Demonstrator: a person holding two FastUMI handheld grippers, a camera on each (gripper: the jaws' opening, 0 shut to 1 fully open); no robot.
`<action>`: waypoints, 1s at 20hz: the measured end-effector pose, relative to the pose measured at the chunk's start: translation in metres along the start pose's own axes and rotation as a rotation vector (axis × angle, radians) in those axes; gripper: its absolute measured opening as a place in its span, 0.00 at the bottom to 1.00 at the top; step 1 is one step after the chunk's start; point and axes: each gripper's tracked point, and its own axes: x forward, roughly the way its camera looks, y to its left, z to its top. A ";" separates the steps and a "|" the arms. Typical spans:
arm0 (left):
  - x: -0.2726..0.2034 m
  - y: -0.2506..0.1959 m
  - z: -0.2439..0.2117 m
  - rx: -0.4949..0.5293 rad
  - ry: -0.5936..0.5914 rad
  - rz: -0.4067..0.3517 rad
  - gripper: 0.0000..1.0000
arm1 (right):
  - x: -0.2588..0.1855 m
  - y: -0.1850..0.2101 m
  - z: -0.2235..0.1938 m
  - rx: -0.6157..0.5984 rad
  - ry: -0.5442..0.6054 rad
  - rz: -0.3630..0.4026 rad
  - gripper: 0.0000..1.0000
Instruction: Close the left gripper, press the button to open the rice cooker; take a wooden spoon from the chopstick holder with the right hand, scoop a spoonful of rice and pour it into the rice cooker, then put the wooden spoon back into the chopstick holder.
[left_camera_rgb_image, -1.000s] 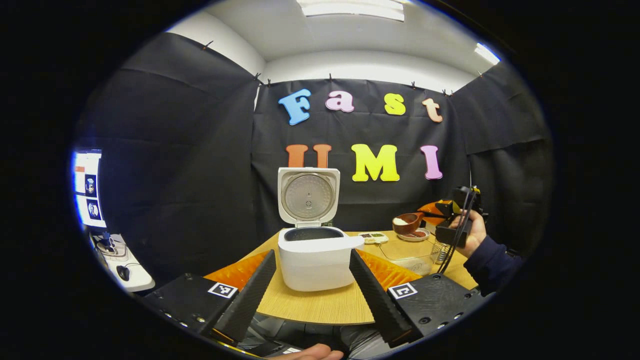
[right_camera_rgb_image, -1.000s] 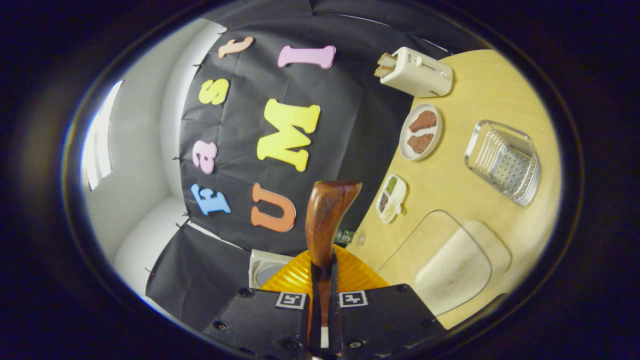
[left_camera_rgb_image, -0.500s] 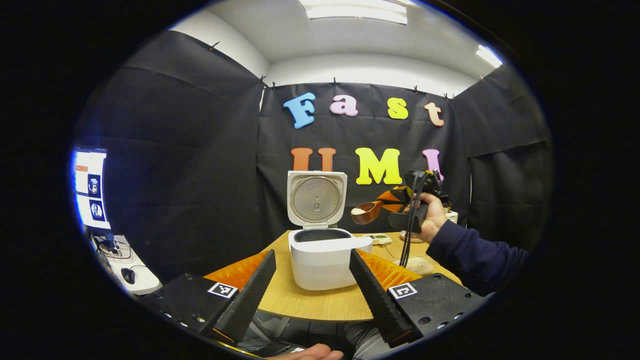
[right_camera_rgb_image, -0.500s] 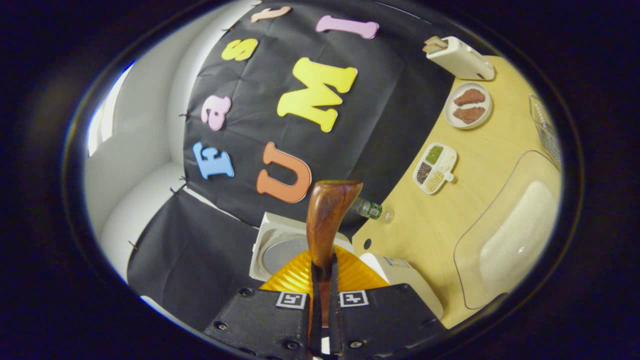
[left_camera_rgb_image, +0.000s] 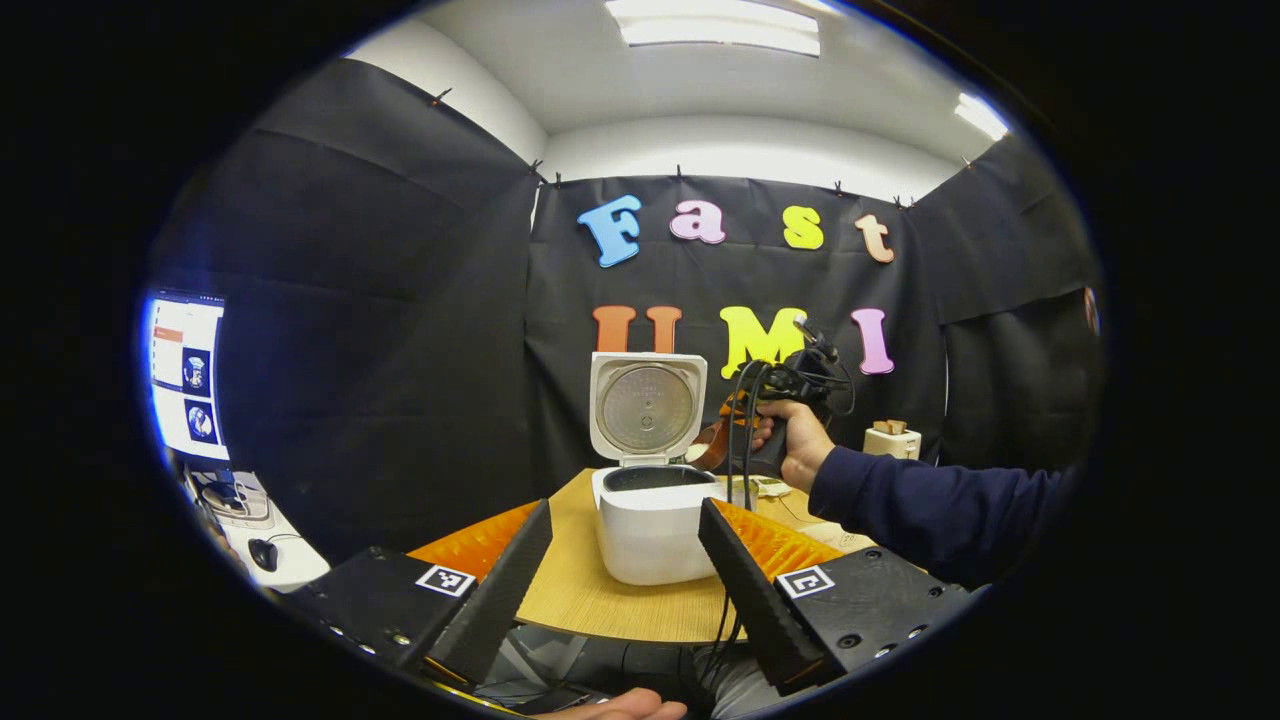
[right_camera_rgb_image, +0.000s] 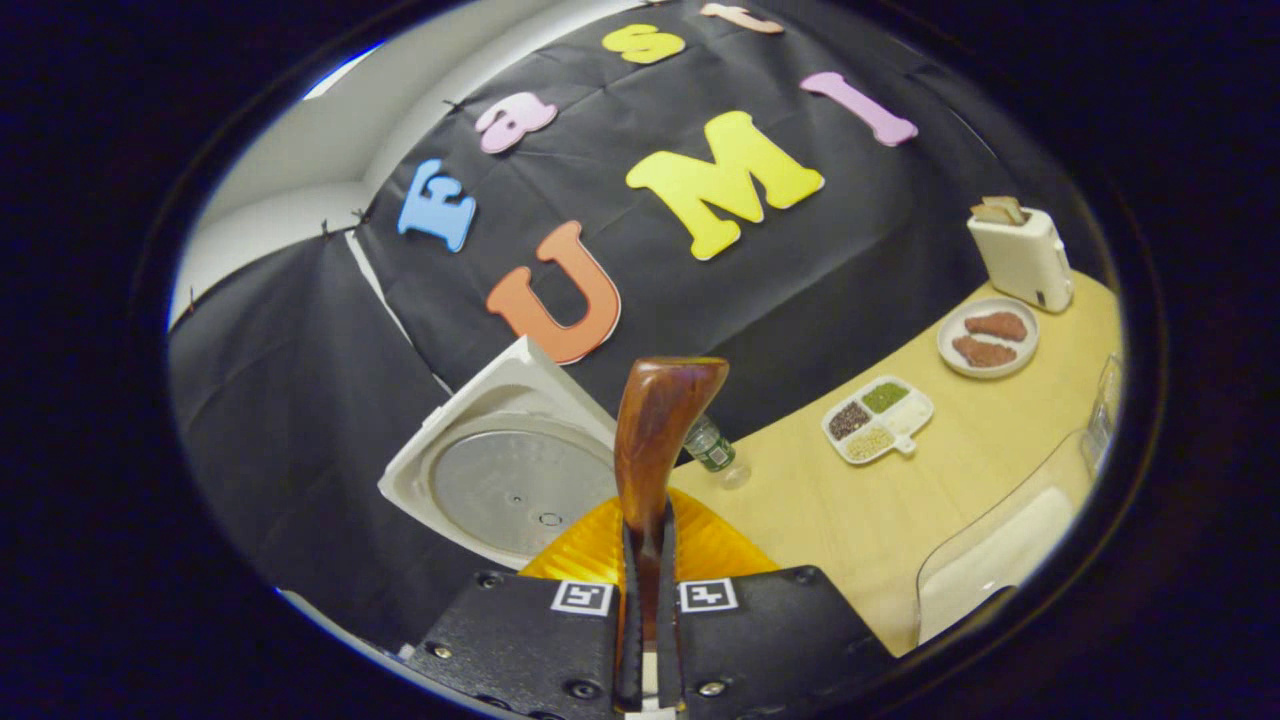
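Broadly, the table (left_camera_rgb_image: 580, 600) carries a white rice cooker (left_camera_rgb_image: 650, 525) near its front edge, its lid (left_camera_rgb_image: 647, 408) standing upright and open toward the left gripper view. Just right of that lid, a hand (left_camera_rgb_image: 795, 445) in a dark sleeve (left_camera_rgb_image: 930, 505) holds the right gripper (left_camera_rgb_image: 745, 425) level above the pot's right rim, forearm reaching in from the right and cables hanging beneath.

Clamped between the right gripper's (right_camera_rgb_image: 647, 560) fingers (right_camera_rgb_image: 630, 560), the wooden spoon (right_camera_rgb_image: 655, 440) has its long axis running straight ahead from the fingers, toward the booth wall in the right gripper view, with the cooker's lid (right_camera_rgb_image: 505, 470) just left of it. Whether rice sits in it cannot be told.

Low in the left gripper view, the left gripper (left_camera_rgb_image: 625, 570) has its fingers (left_camera_rgb_image: 505, 590) spread wide apart, framing the cooker and holding nothing.

Farther along the table stand a toaster (right_camera_rgb_image: 1025, 255), a plate (right_camera_rgb_image: 988, 337), a divided dish (right_camera_rgb_image: 877, 410) and a small bottle (right_camera_rgb_image: 710, 445).
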 end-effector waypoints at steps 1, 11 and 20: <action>0.001 0.000 -0.002 -0.002 0.004 0.001 0.94 | 0.003 0.004 -0.004 -0.051 0.000 -0.009 0.11; 0.006 -0.009 -0.006 -0.004 0.011 -0.008 0.94 | 0.014 0.034 -0.020 -0.532 -0.033 0.006 0.11; 0.008 -0.016 -0.009 -0.014 0.027 -0.013 0.94 | -0.002 0.056 -0.035 -0.767 -0.105 0.025 0.11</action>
